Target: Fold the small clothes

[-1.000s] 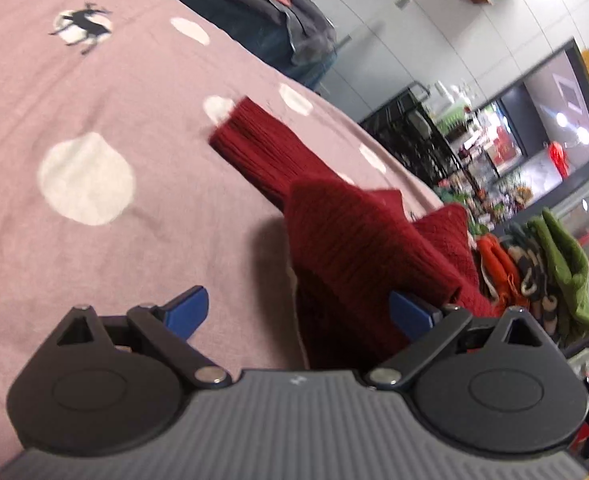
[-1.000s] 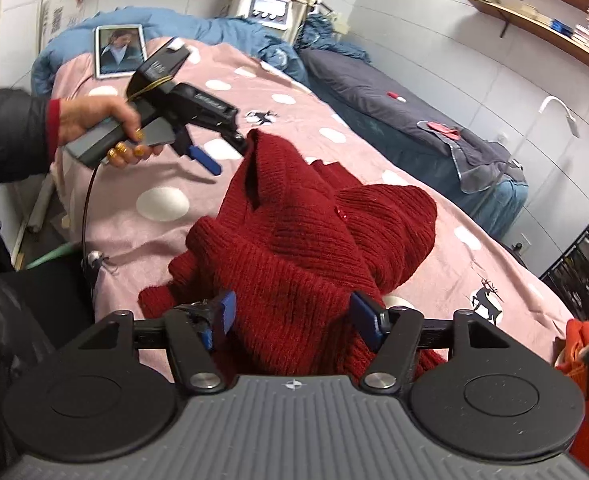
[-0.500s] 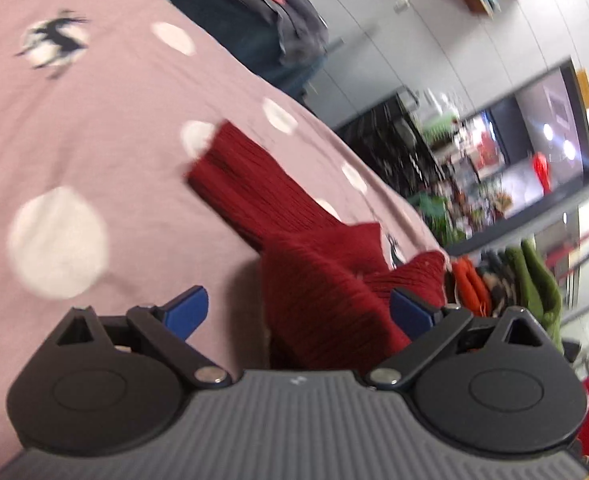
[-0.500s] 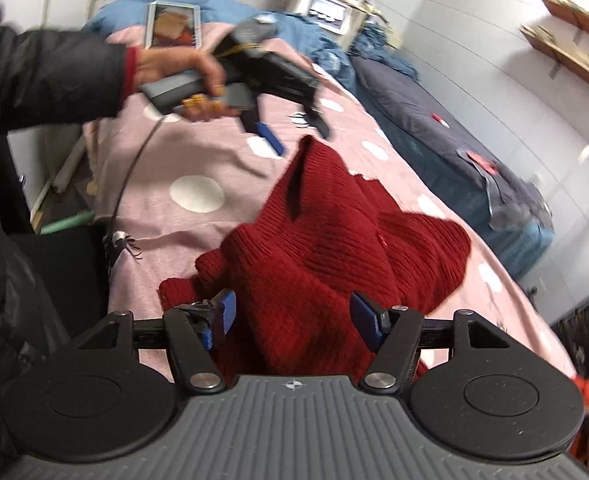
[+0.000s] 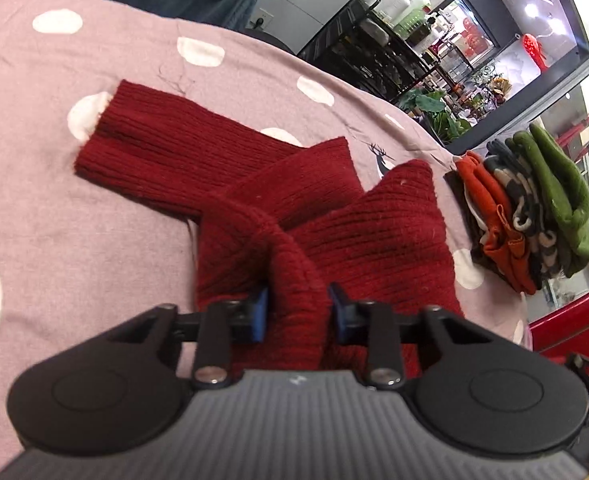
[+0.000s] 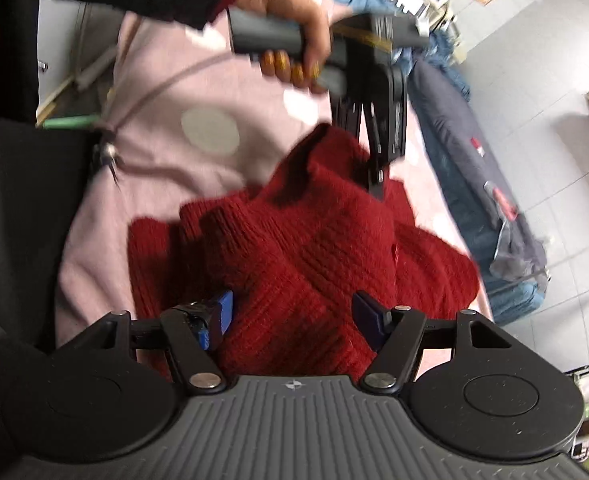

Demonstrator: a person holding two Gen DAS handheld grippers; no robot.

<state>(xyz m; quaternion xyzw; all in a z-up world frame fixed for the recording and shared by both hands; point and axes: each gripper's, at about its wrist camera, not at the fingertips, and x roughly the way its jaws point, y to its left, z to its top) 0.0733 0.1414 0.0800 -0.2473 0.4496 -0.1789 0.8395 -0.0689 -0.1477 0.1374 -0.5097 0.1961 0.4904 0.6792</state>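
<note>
**Left gripper pinches a sweater fold while the right one waits wide**

The left gripper (image 5: 296, 310) is closing on a raised ridge of the red sweater (image 5: 334, 216); the knit bulges up between its two blue pads, which already press into it from both sides. Just beyond those pads the sweater spreads away in thick ribbed layers, with one sleeve (image 5: 146, 148) lying flat and straight on the bedspread ahead and to the left. Farther out to the right, near the edge of the bed, sits a stack of folded clothes (image 5: 530, 208) in orange, grey and green.

The right gripper (image 6: 290, 312) stands with its jaws wide apart. Sweater fabric lies between the pads and under them, but neither pad visibly squeezes it, so nothing is held there. Ahead of it, the person's hand (image 6: 294, 28) carries the left gripper down into the far side of the bunched sweater, above the pink dotted bedspread (image 6: 166, 160).

The risk lies in the pinch. The ridge looks like several layers gathered together, so lifting from here could drag the whole heap rather than one edge, leaving the body crumpled. A thick, springy knit may also slide out of a shallow bite. With the right side not gripping, a pull could skew the garment and disturb the straight sleeve.
</note>
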